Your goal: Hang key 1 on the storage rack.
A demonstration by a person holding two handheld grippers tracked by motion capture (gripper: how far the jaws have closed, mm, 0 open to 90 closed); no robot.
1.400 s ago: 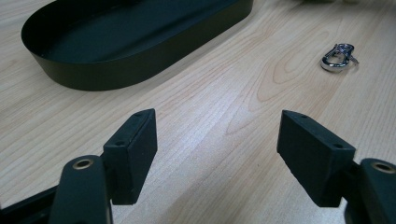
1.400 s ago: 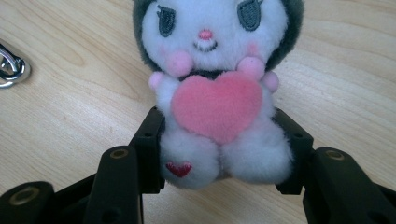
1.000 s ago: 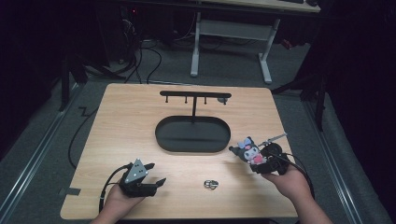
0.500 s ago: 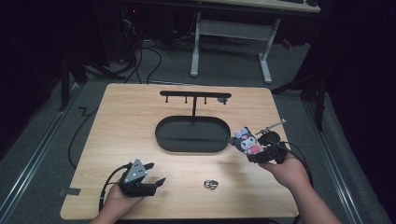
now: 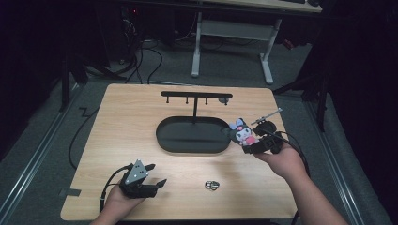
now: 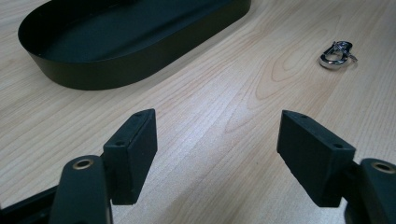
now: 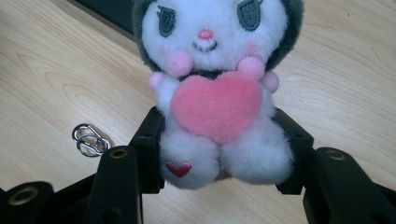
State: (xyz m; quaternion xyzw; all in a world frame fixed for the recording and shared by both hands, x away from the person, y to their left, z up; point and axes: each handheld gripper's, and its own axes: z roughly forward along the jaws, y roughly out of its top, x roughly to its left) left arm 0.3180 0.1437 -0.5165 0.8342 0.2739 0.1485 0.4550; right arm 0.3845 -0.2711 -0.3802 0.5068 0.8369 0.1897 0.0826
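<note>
Lifted toward the tray (image 5: pixel 164 140), right claw (image 5: pixel 248 144) grips plush (image 7: pixel 212 88); left claw (image 6: pixel 217 154) gapes.

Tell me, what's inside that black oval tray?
The black oval tray looks empty apart from the hook stand's post rising from its far side. The plush toy in the right gripper hides its right end.
</note>
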